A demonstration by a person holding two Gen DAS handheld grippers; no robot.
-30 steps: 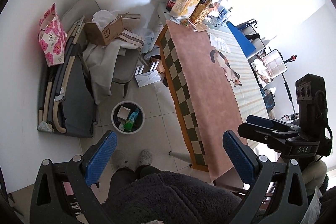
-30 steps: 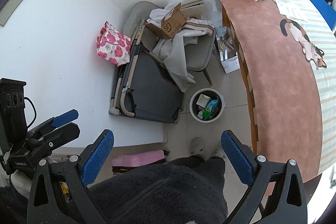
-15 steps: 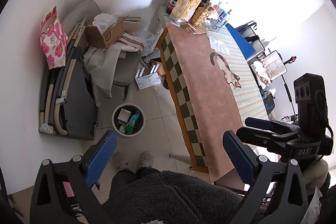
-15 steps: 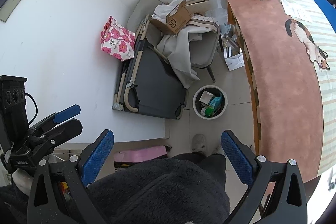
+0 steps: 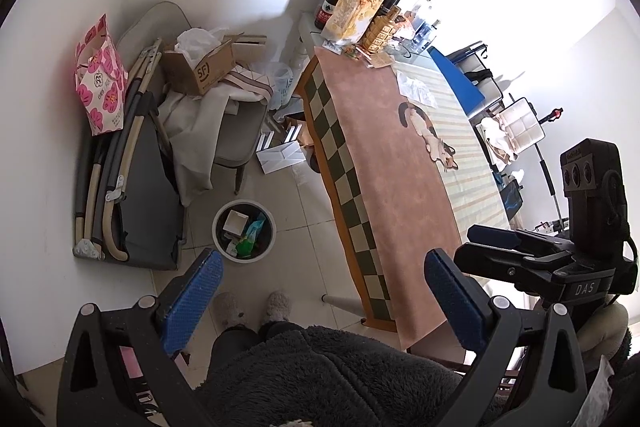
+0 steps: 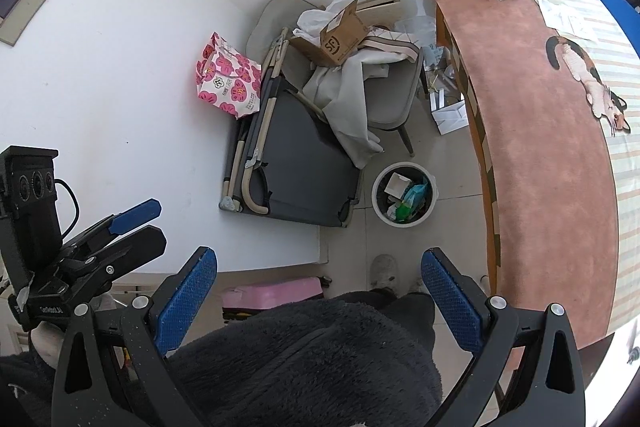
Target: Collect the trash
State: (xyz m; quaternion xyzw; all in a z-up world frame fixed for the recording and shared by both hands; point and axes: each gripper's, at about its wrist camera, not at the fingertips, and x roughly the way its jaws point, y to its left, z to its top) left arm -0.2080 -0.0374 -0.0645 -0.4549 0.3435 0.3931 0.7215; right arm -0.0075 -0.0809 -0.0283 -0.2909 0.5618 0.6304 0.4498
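Note:
A white trash bin (image 5: pixel 244 230) stands on the tiled floor beside the table, holding a white box and green and blue wrappers; it also shows in the right wrist view (image 6: pixel 404 200). My left gripper (image 5: pixel 320 301) is open and empty, held high above the floor. My right gripper (image 6: pixel 318 301) is open and empty too. Each gripper shows in the other's view: the right one (image 5: pixel 520 247) at the right, the left one (image 6: pixel 120 227) at the left. White paper scraps (image 5: pixel 416 89) lie on the table's far end.
A long table (image 5: pixel 384 163) with a pink cat-print cloth carries bottles and snack bags (image 5: pixel 360 11) at its far end. A chair (image 5: pixel 236 131) piled with cloth and a cardboard box, a folded cot (image 5: pixel 132 195) and a pink flowered bag (image 5: pixel 100 83) stand against the wall. My slippered feet (image 5: pixel 252 309) are below.
Both views have shifted slightly, with the bin and table drifting a little in frame. Both grippers stay open and empty.

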